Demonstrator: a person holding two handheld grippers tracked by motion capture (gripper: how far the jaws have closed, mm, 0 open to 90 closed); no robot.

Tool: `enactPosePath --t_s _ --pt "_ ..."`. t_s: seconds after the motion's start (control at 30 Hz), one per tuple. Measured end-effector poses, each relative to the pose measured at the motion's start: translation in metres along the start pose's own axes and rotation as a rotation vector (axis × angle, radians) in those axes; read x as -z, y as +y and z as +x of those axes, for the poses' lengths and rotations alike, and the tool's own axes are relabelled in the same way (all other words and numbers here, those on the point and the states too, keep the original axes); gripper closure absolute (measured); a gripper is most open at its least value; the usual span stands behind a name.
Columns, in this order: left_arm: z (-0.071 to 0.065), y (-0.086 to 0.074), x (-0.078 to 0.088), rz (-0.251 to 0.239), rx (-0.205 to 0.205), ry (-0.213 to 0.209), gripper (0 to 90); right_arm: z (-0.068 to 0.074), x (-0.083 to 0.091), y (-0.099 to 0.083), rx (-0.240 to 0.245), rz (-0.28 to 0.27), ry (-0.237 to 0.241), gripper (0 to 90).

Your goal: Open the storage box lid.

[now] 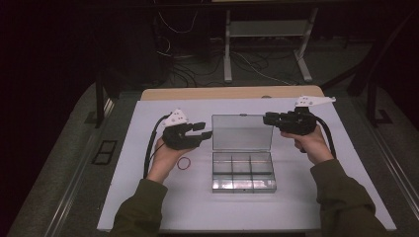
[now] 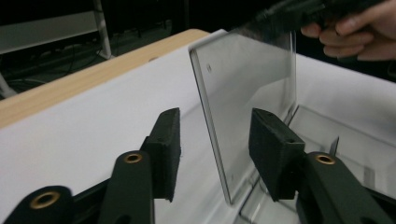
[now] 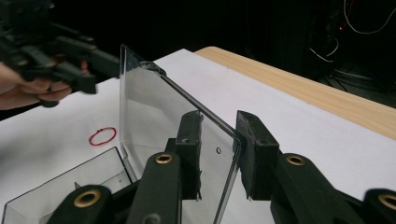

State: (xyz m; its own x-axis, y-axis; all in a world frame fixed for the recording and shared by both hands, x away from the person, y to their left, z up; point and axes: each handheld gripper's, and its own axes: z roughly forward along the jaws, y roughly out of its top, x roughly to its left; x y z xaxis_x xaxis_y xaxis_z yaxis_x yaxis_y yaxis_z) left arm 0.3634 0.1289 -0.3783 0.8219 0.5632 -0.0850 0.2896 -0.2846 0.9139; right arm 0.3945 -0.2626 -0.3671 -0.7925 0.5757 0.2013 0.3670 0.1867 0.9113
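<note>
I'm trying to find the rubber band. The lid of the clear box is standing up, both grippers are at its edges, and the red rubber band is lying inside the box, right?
Not quite. The red rubber band lies on the white table, outside the clear box, near the left hand. The high view shows it. The lid does stand up, with the left gripper and right gripper at its edges.

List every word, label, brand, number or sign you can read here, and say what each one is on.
None can be read in these pictures.
Clear plastic box and its raised lid: no print, only a small round mark near the lid's corner.
Left gripper and right gripper: no lettering.
Red rubber band and white table top: plain.
Dark background: too dim to tell.
</note>
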Motion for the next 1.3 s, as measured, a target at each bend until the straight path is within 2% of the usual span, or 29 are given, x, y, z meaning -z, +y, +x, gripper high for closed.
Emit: enactPosePath --t_s 0.2,0.5,0.73,1.0,1.13,1.3 --pt "-0.006 -0.013 0.012 0.009 0.015 0.011 46.5 -0.004 -0.005 0.002 -0.004 0.017 -0.017 68.3" --pt "-0.017 -0.036 0.025 0.020 0.015 0.016 41.6 -0.012 -0.013 0.000 -0.024 0.025 -0.031 65.5" --pt "-0.031 -0.051 0.038 0.028 0.006 0.023 36.5 -0.015 -0.017 -0.001 -0.026 0.032 -0.047 63.7" --pt "-0.046 -0.072 0.054 0.023 0.022 0.016 32.7 -0.016 -0.019 -0.002 -0.020 0.045 -0.066 62.5" --pt "-0.052 -0.081 0.060 0.025 0.032 0.014 27.8 -0.017 -0.022 -0.002 -0.013 0.058 -0.081 61.2" --pt "-0.058 -0.088 0.065 0.028 0.019 0.026 21.7 -0.021 -0.026 -0.002 -0.016 0.076 -0.097 60.0"
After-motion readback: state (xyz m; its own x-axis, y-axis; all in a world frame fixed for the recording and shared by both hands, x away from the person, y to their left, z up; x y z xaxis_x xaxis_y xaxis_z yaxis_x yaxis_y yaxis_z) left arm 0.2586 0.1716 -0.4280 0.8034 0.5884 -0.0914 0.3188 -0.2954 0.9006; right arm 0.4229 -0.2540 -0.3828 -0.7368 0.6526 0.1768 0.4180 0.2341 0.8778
